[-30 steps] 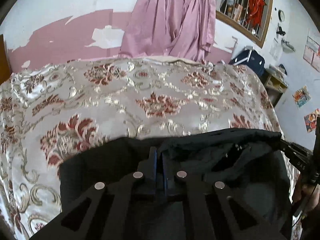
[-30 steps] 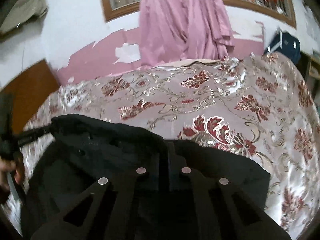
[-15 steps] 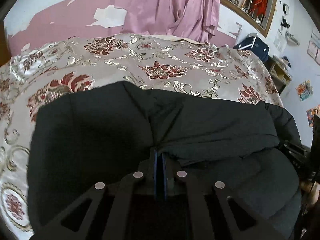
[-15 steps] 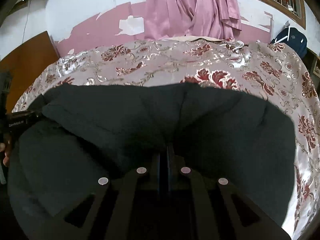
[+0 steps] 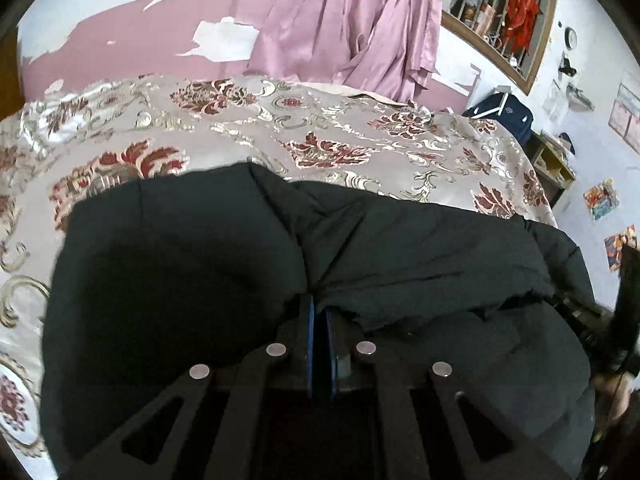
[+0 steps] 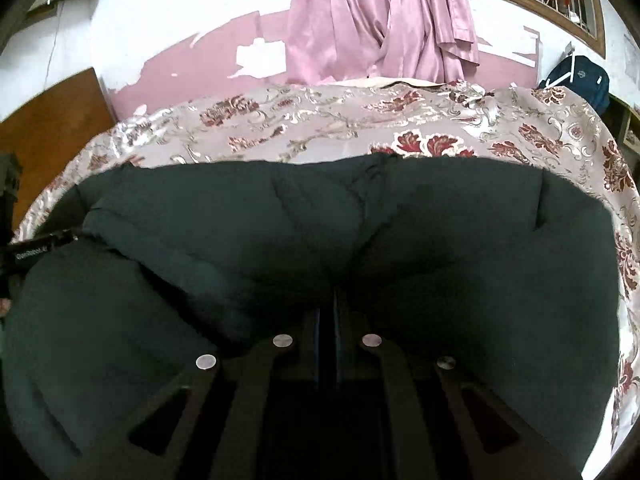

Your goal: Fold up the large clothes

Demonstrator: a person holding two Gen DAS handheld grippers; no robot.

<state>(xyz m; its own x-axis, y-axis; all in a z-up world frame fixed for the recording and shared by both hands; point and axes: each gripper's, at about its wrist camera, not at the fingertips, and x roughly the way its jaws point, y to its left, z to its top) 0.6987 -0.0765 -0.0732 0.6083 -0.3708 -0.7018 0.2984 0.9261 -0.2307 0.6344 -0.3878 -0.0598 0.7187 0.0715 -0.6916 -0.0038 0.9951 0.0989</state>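
A large black padded jacket [image 5: 180, 264] lies spread on the floral bedspread [image 5: 320, 120], its near half folded over itself. My left gripper [image 5: 318, 304] is shut on the jacket's near edge, and creases run into its blue pads. In the right wrist view the same jacket [image 6: 480, 240] fills the lower half, with my right gripper [image 6: 334, 296] shut on its fabric where the folds converge. Each gripper shows at the other view's edge: the right one [image 5: 580, 312] on the jacket's right end, the left one [image 6: 36, 250] on its left end.
The bedspread [image 6: 320, 128] stretches beyond the jacket to a pink and white wall with a pink curtain [image 5: 352, 20]. A blue backpack [image 5: 504, 112] and a small shelf [image 5: 552, 160] stand to the right of the bed. A brown wooden panel [image 6: 48, 120] stands at the left.
Both grippers have come down with the jacket still in them. Its held edge was up off the bed a second ago; now the jacket rests flat and covers far more of the bedspread.
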